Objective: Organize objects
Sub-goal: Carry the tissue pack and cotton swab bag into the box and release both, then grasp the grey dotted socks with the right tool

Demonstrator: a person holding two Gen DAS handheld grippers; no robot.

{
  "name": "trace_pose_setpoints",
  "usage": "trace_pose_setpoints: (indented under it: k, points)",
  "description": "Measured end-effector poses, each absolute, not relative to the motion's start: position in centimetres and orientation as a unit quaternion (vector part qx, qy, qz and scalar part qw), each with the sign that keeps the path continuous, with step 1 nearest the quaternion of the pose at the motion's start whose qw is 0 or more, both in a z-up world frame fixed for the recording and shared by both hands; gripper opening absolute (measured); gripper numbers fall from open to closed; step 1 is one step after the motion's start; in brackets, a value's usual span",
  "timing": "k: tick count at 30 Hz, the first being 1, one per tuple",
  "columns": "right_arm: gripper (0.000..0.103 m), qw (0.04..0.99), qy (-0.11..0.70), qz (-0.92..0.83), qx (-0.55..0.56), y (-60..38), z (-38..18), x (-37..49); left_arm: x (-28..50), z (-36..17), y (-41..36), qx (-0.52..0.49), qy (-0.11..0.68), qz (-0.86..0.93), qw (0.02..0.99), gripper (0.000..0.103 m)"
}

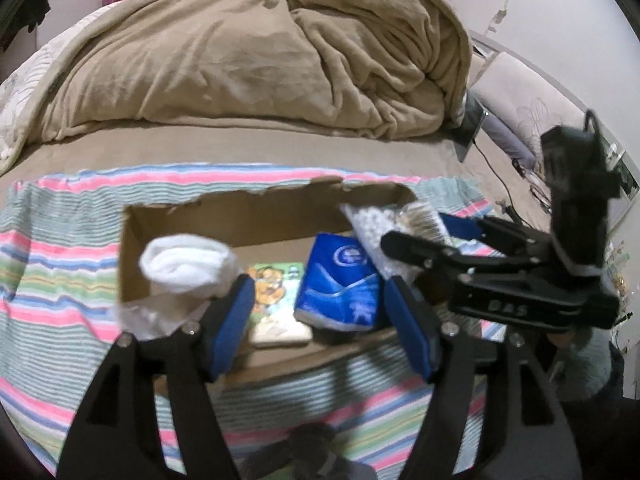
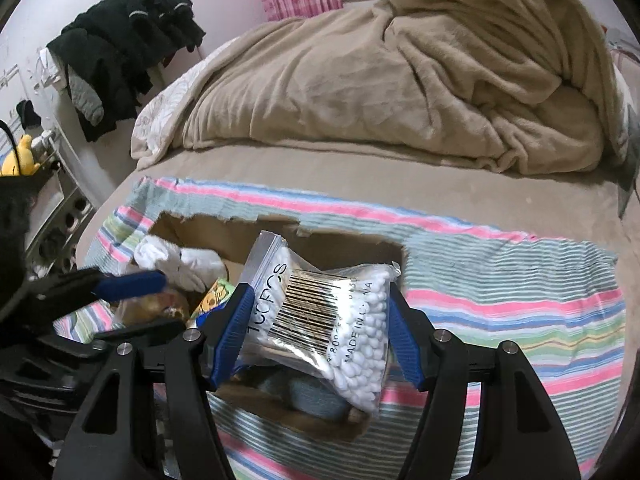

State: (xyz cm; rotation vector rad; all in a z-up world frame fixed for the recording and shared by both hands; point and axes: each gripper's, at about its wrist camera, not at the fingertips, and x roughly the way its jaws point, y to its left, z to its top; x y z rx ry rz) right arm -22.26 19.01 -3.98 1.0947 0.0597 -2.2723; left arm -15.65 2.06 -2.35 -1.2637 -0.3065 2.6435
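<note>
Bedroom, striped towel (image 2: 500,292) spread on bed; shallow cardboard box (image 1: 132,240) sits on it as the collecting bin. Right gripper (image 2: 318,332) carries a clear zip bag of cotton swabs (image 2: 320,316), held over the right end of the box, barcode label facing the camera. Blue pads (image 2: 236,324) sit against both side edges of the bag; jaws about half closed, with the bag filling the gap between them. Bag judged very light, soft and crinkly, its film probably slippery; contents loose, so it will sag and shift rather than hold shape. Not fragile. Best hold looks to be across the filled middle, where the swabs give the pads something to bite on; the empty zip strip at top would likely slide. Bag hangs tilted, lower corner dipping toward the box floor. Whether it already touches anything below cannot be told. Left gripper (image 1: 320,316) hovers low at the near wall of the box, jaws wide apart and holding nothing. Between its fingers, inside the box: blue tissue pack (image 1: 340,280) leaning upright, a cartoon-printed packet (image 1: 276,300) lying flat beside it, rolled white socks (image 1: 188,264) at the left end. Right gripper comes in from the right side, fingers pointed leftward across the box, level with its rim. Tan blanket (image 1: 260,52) heaped behind, well apart from the work.
</note>
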Motion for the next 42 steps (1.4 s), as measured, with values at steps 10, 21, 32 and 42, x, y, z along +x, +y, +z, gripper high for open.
trace_pose_setpoints:
  k: [10,21,32,42]
  points:
    - [0.069,0.284,0.058,-0.863,0.413,18.0,-5.5,-21.8,-13.0,-2.2,-0.7,-0.425,-0.113,0.895,0.073,0.070]
    - [0.088,0.278,0.050,-0.872,0.401,18.5,-3.7,-19.3,-9.9,-1.8,-2.8,-0.422,-0.108,0.899,0.045,0.070]
    - [0.088,0.288,0.056,-0.867,0.402,18.1,-2.3,-14.4,-7.0,-2.6,-3.7,-0.431,-0.111,0.895,0.038,0.071]
    - [0.088,0.310,0.074,-0.836,0.447,15.6,-5.6,-10.7,-4.4,-4.7,-5.0,-0.444,-0.122,0.887,0.026,0.071]
